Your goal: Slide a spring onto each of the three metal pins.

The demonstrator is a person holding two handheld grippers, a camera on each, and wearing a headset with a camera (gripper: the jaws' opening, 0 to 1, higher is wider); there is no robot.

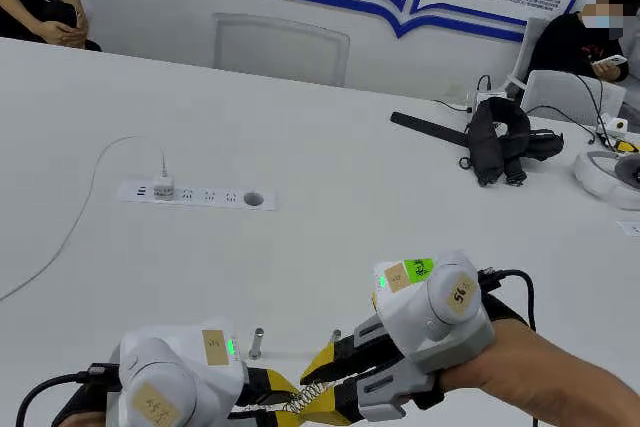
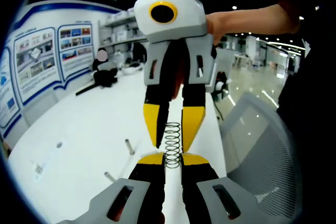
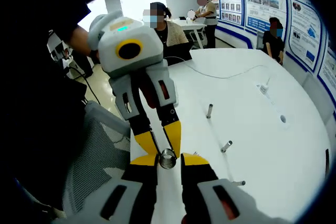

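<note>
A small metal spring (image 1: 295, 404) hangs between my two grippers, which face each other tip to tip at the near table edge. In the left gripper view the spring (image 2: 172, 145) runs from my left gripper (image 2: 172, 159) up between the right gripper's yellow fingers (image 2: 153, 123). The right gripper view has the spring (image 3: 168, 158) end-on in my right gripper (image 3: 169, 159), with the left gripper's fingertips (image 3: 174, 136) touching it. Both look closed on it. Bare metal pins (image 1: 257, 342) (image 1: 335, 337) stand just beyond; three pins (image 3: 209, 110) (image 3: 226, 146) (image 3: 237, 183) appear on the white table.
A white power strip (image 1: 195, 193) with a plugged charger and cable lies mid-table. A black headset (image 1: 500, 137) and a white device (image 1: 610, 172) sit at the far right. People sit around the table (image 1: 330, 147). A mesh chair (image 2: 262, 145) stands at the near edge.
</note>
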